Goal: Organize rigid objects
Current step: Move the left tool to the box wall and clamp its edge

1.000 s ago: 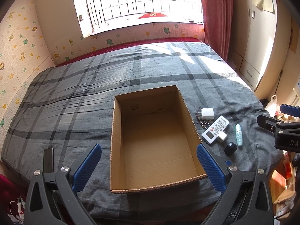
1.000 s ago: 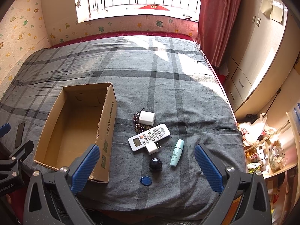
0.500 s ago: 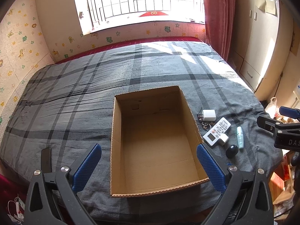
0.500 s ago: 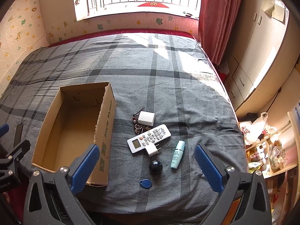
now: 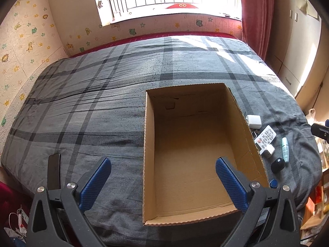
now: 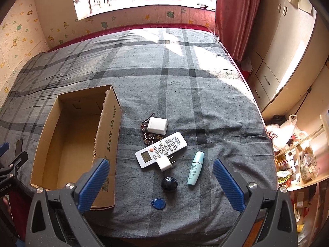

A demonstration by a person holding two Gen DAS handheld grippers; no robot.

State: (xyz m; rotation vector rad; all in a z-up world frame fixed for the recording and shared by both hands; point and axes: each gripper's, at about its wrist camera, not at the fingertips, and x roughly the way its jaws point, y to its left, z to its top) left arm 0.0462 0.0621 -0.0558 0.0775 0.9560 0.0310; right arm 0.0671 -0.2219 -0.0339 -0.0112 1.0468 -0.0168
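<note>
- While nothing has been lifted yet, this looks like the very start of the tidy-up – the cardboard box point(image 5: 197, 144) sits open and bare inside on the grey plaid bedspread point(image 5: 92, 107), and every small item lies outside it
- Far left, a dark flat phone-like slab point(image 5: 53, 170) lies alone near the bed's edge, well apart from everything else
- Over the box's near left corner, the left gripper point(image 5: 163, 182) hovers with its blue fingers point(image 5: 95, 180) spread wide and nothing between them
- Just right of the box's right wall the clutter begins: a white charger cube point(image 6: 158, 126) resting against a bunch of keys point(image 6: 148, 138), then the white remote point(image 6: 161, 149) lying at a slant with a small white plug adapter point(image 6: 166, 164) touching its near edge
- Nearer the bed's edge sit a black round knob-like thing point(image 6: 169, 183) and a blue key fob point(image 6: 158, 203); I can't tell what the black one is
- Right of those, a pale teal tube point(image 6: 195, 168) lies on its side, apart from the rest
- Above this cluster the right gripper point(image 6: 161, 183) hangs with fingers point(image 6: 228, 184) parted and empty – my guess is it goes first, dropping onto one piece such as the black knob or the remote and closing across its narrow width
- Whatever it takes, the carry is short: leftward over the box wall, then let go inside
</note>
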